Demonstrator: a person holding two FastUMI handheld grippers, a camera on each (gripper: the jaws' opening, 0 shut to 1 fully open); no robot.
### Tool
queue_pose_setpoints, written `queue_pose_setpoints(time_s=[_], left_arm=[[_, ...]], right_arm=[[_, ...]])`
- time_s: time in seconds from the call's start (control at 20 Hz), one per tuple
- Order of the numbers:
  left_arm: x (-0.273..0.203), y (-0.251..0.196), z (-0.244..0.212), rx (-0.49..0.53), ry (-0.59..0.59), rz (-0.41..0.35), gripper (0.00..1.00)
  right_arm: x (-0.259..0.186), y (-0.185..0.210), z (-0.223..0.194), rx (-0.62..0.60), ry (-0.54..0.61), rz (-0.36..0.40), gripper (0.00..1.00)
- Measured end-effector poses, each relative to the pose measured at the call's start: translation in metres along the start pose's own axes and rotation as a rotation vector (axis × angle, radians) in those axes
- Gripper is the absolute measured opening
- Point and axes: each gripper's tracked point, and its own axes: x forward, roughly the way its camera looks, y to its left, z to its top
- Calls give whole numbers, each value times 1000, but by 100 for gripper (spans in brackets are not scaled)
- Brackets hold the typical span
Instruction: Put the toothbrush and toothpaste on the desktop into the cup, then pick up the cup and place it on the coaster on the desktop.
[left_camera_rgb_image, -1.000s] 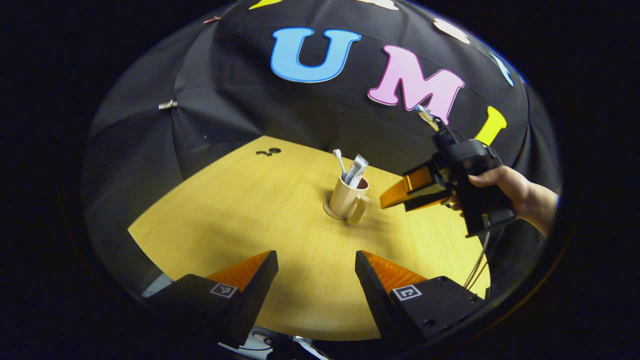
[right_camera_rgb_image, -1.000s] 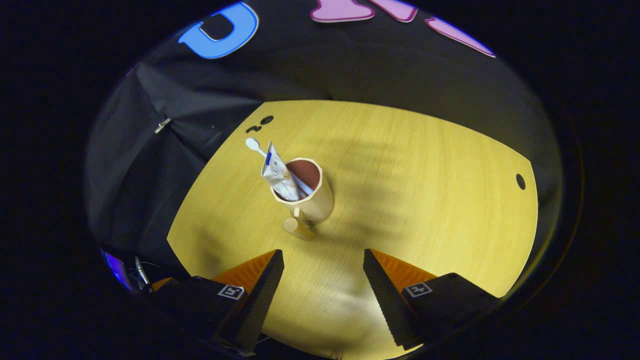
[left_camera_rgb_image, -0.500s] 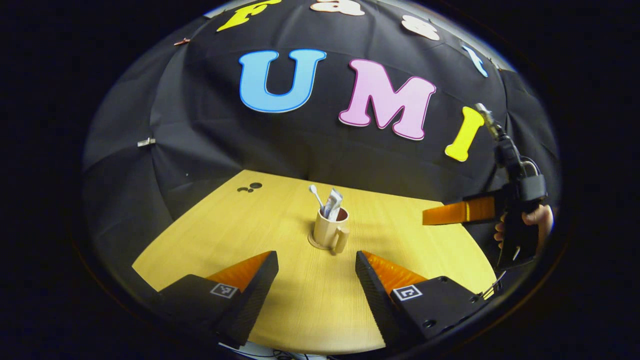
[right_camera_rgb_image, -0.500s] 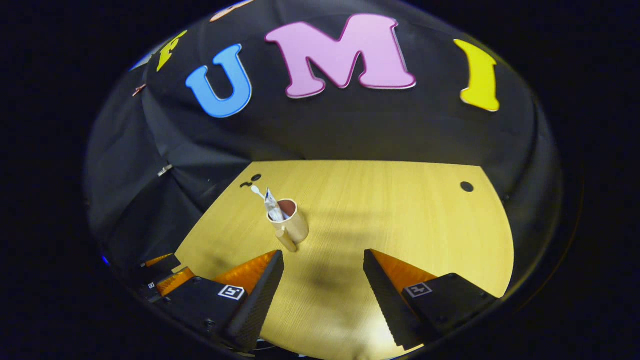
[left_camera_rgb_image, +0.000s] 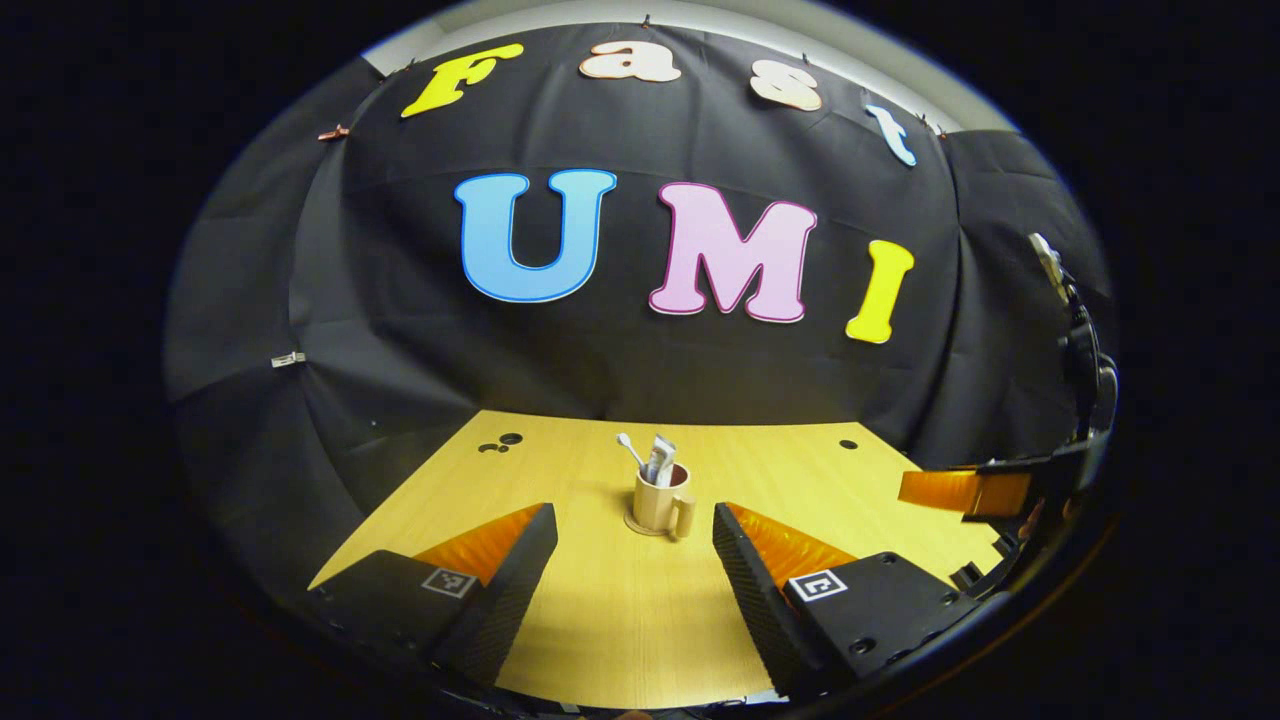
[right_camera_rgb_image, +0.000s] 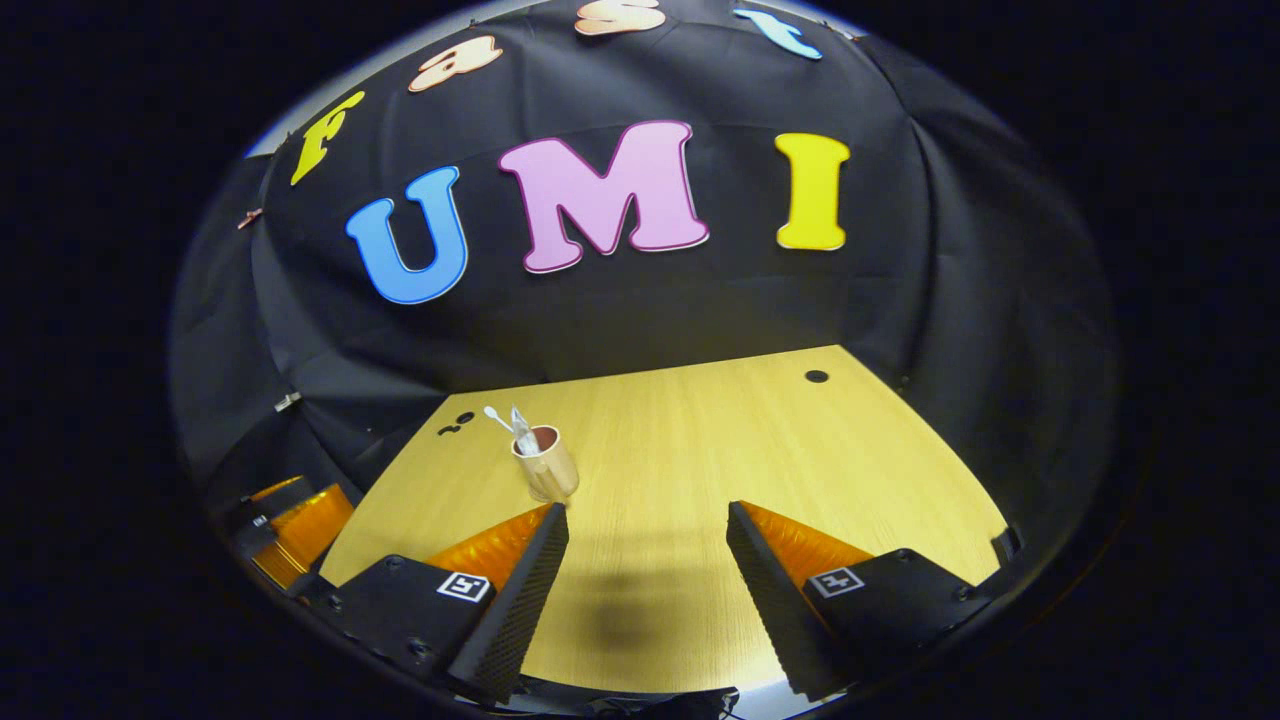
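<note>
1. Nearest in, the left claw (left_camera_rgb_image: 632, 560) is spread wide with nothing between its fingers, low over the front of the wooden counter (left_camera_rgb_image: 600, 640).
2. The right claw (right_camera_rgb_image: 648, 560) is likewise splayed and empty in its own view (it also shows at the far right edge of the left gripper view, well apart from the mug).
3. Out past both, the beige mug (left_camera_rgb_image: 659, 501) sits upright on the round coaster (left_camera_rgb_image: 634, 526), handle toward the camera, toothbrush (left_camera_rgb_image: 630, 449) and toothpaste tube (left_camera_rgb_image: 662, 459) poking out of the top.
4. Judging by that, the job looks finished, so the risk now is careless motion: a claw sweeping across mid-counter could clip the handle and shove the mug off the coaster.
5. Both items lean out above the rim, so a nudge there might tip the mug or flick them out.
</note>
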Motion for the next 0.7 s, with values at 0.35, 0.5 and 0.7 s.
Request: queue_pose_setpoints(time_s=[0.35,0.5,0.7], left_arm=[[-34,27,-23,-8,48,-33,98],[-40,37,-27,-19,52,-26,98],[-39,49,-23,-40,49,-4,97]], right_arm=[[-35,11,-62,19,87,-28,98],[-34,13,-56,41,69,-41,98],[-36,20,-38,38,38,-35,98]])
